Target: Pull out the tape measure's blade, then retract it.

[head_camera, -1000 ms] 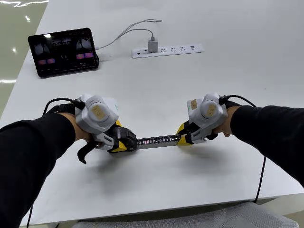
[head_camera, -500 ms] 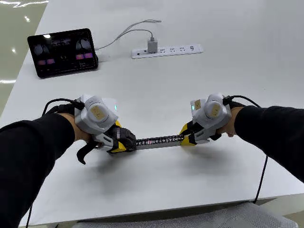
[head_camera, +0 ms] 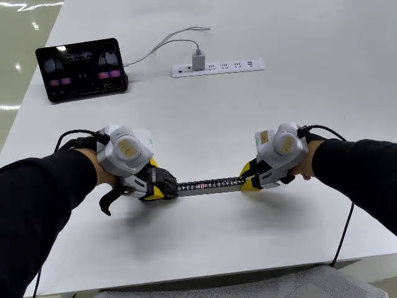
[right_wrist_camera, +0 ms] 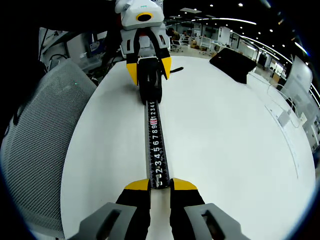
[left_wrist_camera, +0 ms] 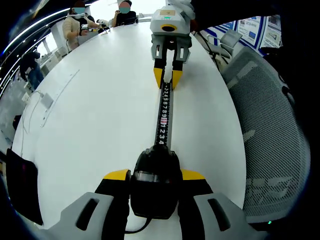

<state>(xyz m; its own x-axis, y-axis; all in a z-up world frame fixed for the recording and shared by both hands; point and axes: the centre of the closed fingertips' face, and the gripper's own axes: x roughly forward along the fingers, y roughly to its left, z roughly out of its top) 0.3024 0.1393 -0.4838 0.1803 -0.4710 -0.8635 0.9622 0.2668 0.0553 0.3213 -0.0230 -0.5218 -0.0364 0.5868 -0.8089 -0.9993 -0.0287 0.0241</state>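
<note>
Here, low in the middle of the head view, the left tongs (head_camera: pixel 155 184) are clamped round the black tape measure (head_camera: pixel 164 184), while the right tongs (head_camera: pixel 249 182) pinch the tip of its blade (head_camera: pixel 208 184), which stretches straight between them over the white worktop (head_camera: pixel 248 112)

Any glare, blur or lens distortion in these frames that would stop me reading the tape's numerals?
Head view: sharp, even light, soft shadows on the table, glare streaks on the floor; numerals on the blade too small to read. Left gripper view: fisheye bows the table edge, numerals legible beyond the tape measure. Right gripper view: same bowing, numerals crisp, ceiling lights as bright spots.
</note>
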